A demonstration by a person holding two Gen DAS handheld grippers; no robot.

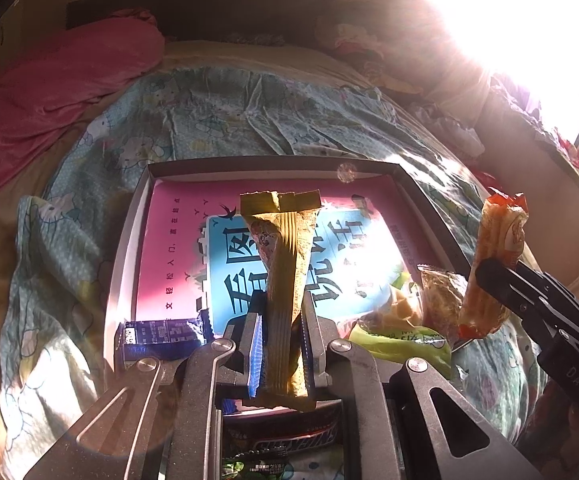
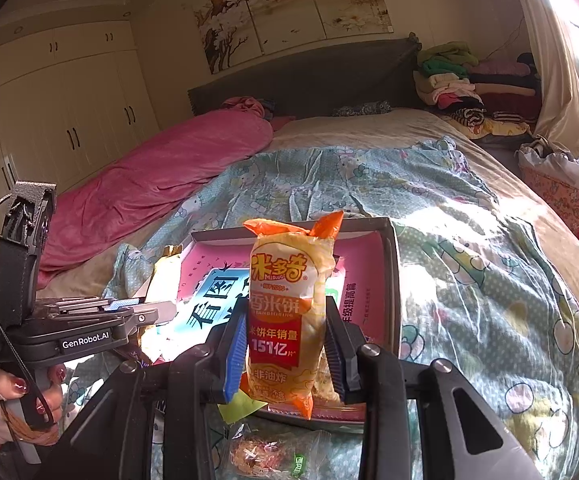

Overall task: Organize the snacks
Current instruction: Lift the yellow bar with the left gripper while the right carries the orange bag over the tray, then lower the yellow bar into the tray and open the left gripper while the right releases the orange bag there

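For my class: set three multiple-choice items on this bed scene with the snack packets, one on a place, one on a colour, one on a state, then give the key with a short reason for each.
1. Where does the shallow box lie?
A. on the patterned bedcover
B. on a wooden desk
C. on the floor

2. What colour is the packet in the left gripper?
A. bright red
B. golden yellow
C. white

3. How does the right gripper stand?
A. wide open, nothing in it
B. shut on empty air
C. shut on a rice cracker packet

Key: A, the patterned bedcover surrounds the box; B, the golden yellow packet rises between the left pads; C, the rice cracker packet stands upright, pressed between both blue pads.
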